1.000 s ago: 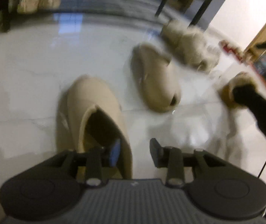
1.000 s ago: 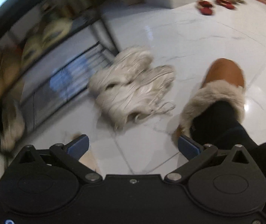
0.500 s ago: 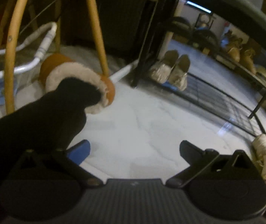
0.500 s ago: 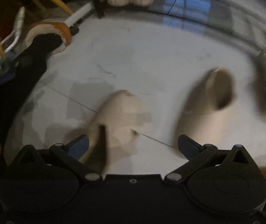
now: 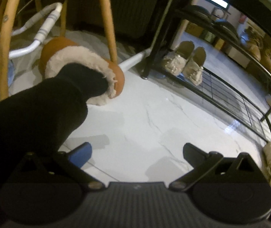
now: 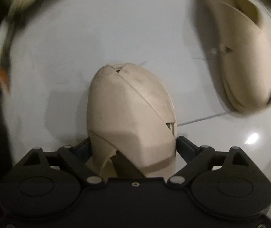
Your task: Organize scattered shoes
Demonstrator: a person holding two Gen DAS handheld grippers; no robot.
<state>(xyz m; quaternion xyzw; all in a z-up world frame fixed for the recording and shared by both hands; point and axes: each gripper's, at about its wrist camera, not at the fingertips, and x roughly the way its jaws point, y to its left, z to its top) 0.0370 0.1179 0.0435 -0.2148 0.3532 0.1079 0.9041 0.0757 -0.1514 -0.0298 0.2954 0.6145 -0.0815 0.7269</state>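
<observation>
The left hand-held gripper (image 5: 137,154) is held with its jaws fully spread, and nothing lies between them; only bare white floor (image 5: 145,117) is seen ahead of it. At the left of its view a dark-clad leg ends in a fur-trimmed tan slipper (image 5: 82,66) that is being worn. Farther right, a shoe rack (image 5: 230,96) is seen along the far side, with a pale pair of shoes (image 5: 185,62) already set on its low shelf.

The right hand-held gripper (image 6: 133,148) is pointed steeply down at the floor. A beige clog (image 6: 129,112) is straddled by its fingers: the heel end lies nearest the gripper and the toe points away, so the long axis runs straight ahead along the fingers. The jaws are closing across the clog's width, and whether the pads have pressed against its sides cannot be told. A second beige clog (image 6: 244,57) lies to the far right, well apart, angled with its toe toward the near right.

The right hand is judged far nearer to both clogs; the grip across the heel is judged the step in hand.
</observation>
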